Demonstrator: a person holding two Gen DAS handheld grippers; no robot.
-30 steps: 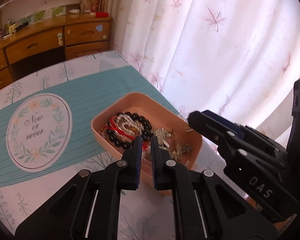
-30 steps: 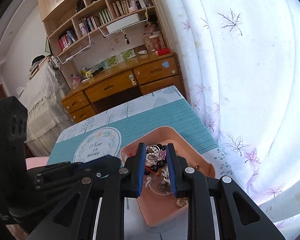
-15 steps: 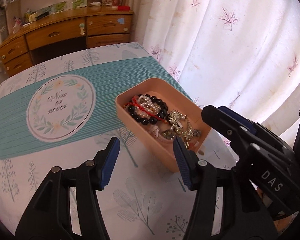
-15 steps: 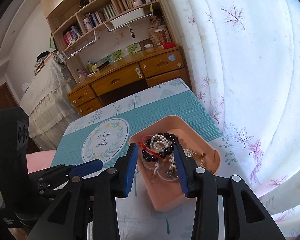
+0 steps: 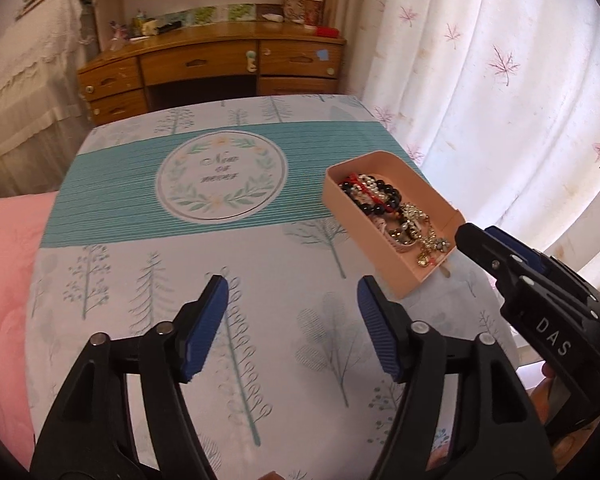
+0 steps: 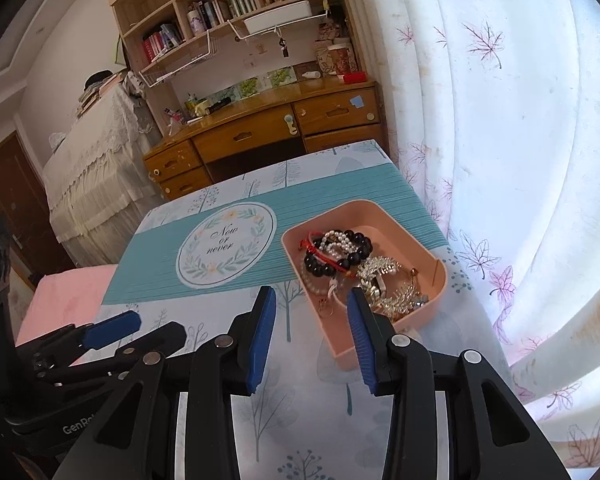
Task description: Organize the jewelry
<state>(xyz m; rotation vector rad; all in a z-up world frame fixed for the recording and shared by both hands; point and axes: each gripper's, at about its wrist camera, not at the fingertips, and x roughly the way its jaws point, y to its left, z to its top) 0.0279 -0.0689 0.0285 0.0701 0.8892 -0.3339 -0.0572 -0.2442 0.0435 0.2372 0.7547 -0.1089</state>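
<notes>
Peach-pink plastic forms the shallow rectangular tray [image 6: 434,258] that holds the tangled heap of jewelry [image 6: 350,266]: a black bead bracelet [image 6: 320,266], a red cord [image 6: 326,259], a string of pearls and silvery chains, all lying inside its walls. The tray sits near the right edge of my tabletop [image 5: 260,280], which is covered by a pale cloth printed with trees, a teal striped band and a round leafy emblem [image 5: 221,176].

My left claw [image 5: 292,294] hangs over bare cloth, well to the left of the tray; its blue-padded jaws are opening and nothing lies between them. My right claw [image 6: 311,312] hangs over the tray's near corner, jaws apart and empty, its right pad lying across my view of the tray's near wall while the jewelry shows just beyond the tips. In the left wrist view the right claw's black body reaches in from the right, its tip in front of the tray's near end.

Close behind the tray on the right hangs a white curtain with pink leaf prints [image 6: 500,120], bright with daylight. Past the tabletop's far edge stands a wooden desk with drawers [image 6: 268,132], cluttered on top, with bookshelves above. A lace-draped piece of furniture stands far left, and a pink quilt [image 5: 4,280] lies against the tabletop's left side.
</notes>
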